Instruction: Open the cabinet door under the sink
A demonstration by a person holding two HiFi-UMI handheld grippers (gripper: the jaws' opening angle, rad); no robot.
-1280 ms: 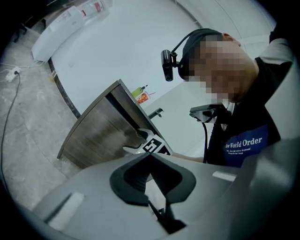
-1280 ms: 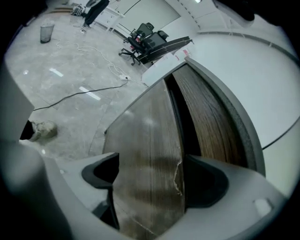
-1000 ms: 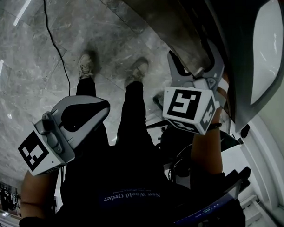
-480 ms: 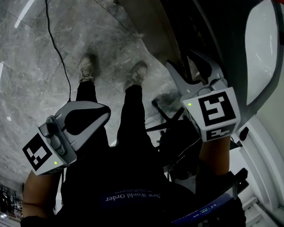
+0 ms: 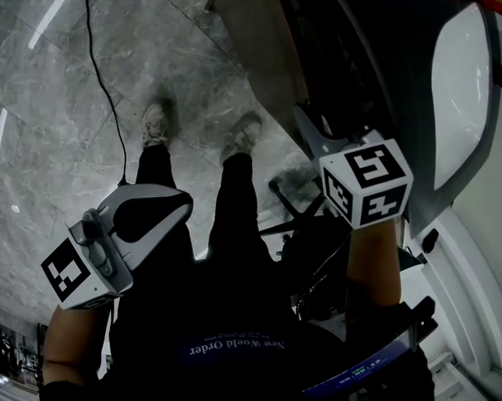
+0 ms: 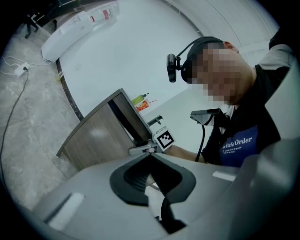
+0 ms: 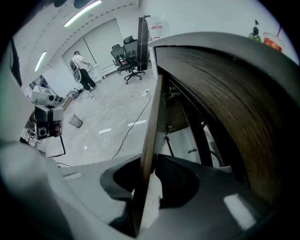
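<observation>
Cabinet door [image 7: 151, 117] stands ajar, its long edge running upright, with open floor [image 7: 112, 117] to its left. Right gripper [image 7: 150, 161], jaws just closing, clamps the door's edge. Left gripper [image 6: 150, 157] is clenched empty, well left of the door.

In the right gripper view the door [image 7: 150, 136] runs off the frame at 6 o'clock, so its end is unseen. A far person [image 7: 80, 70] at 10 o'clock is too small to make out. In the head view the cabinet [image 5: 369, 60] at 1 o'clock is too dark inside to read.
</observation>
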